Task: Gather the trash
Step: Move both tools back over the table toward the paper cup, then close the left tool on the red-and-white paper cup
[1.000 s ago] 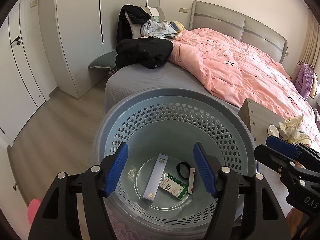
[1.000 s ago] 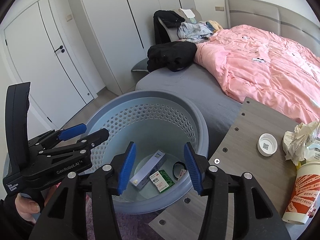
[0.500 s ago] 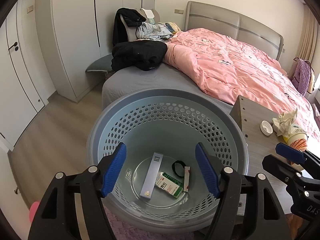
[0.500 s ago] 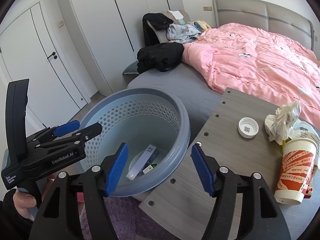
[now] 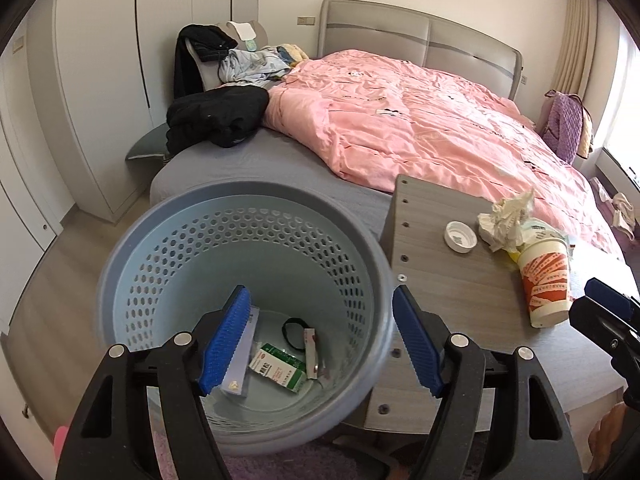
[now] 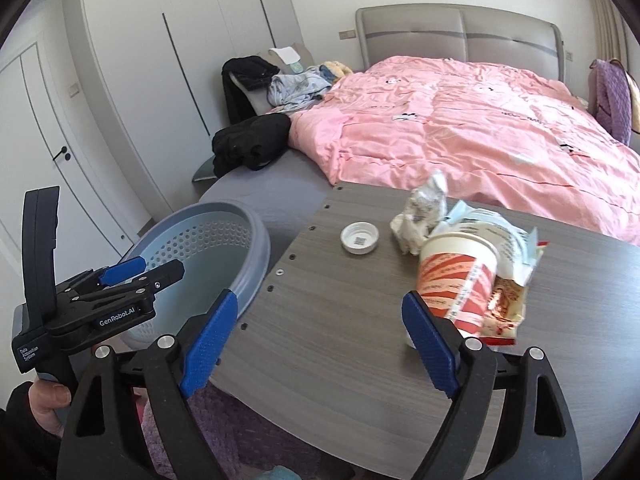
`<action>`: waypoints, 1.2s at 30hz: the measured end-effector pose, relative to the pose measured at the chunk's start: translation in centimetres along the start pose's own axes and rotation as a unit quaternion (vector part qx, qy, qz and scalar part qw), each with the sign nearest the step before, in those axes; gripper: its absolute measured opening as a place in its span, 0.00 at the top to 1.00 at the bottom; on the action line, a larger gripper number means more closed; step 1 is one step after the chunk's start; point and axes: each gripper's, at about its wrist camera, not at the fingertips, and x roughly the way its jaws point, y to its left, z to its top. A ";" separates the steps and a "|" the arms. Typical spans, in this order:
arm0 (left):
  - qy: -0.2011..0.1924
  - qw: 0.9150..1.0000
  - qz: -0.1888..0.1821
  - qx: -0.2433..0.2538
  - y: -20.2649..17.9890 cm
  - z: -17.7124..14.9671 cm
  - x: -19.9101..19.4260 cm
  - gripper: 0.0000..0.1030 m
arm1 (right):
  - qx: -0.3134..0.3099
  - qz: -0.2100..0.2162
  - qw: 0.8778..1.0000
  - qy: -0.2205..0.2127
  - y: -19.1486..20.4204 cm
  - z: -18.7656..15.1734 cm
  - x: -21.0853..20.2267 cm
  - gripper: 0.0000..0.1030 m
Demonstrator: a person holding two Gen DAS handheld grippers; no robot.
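Observation:
A blue-grey perforated basket [image 5: 168, 248] stands on the floor beside a grey wooden table [image 6: 344, 344]. Inside it lie a green-white box [image 5: 280, 372], a long white box [image 5: 240, 364] and a black band [image 5: 294, 330]. On the table stand an orange-white paper cup [image 6: 456, 276], a crumpled tissue [image 6: 420, 216], a white cap [image 6: 359, 238] and wrappers [image 6: 508, 312]. My left gripper [image 5: 322, 340] is open and empty above the basket's right rim. My right gripper [image 6: 320, 344] is open and empty over the table, left of the cup.
A bed with a pink duvet [image 6: 460, 132] lies behind the table, with black clothes [image 6: 248, 146] on its corner. White wardrobe doors [image 6: 140, 80] stand at the left. A purple rug [image 6: 224, 432] lies under the table's edge. The left gripper body [image 6: 92, 304] shows at the left.
Both grippers have swung right, from over the basket toward the table. The right gripper's jaws have widened and now sit over the tabletop near the cup.

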 end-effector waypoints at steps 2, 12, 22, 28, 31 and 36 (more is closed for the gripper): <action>0.002 1.000 -0.014 0.013 -1.8 0.0 0.1 0.32 | 0.013 -0.016 1.000 -0.003 -1.7 -0.4 -0.9 0.19; 0.026 0.994 -0.083 0.070 -10.5 0.3 0.9 0.29 | 0.093 -0.096 0.991 -0.021 -11.2 -3.1 -4.9 0.18; 0.052 0.985 -0.119 0.109 -17.9 1.1 2.1 0.27 | 0.141 -0.113 0.983 -0.040 -16.9 -5.4 -7.2 0.12; 0.083 0.981 -0.132 0.118 -20.7 1.3 3.4 0.25 | 0.165 -0.098 0.981 -0.040 -19.0 -6.6 -7.5 0.09; 0.085 0.981 -0.122 0.127 -22.0 1.4 4.0 0.25 | 0.178 -0.091 0.979 -0.040 -19.7 -7.0 -7.6 0.09; 0.107 0.980 -0.116 0.124 -22.9 1.5 5.6 0.25 | 0.188 -0.084 0.978 -0.041 -20.6 -7.7 -7.8 0.09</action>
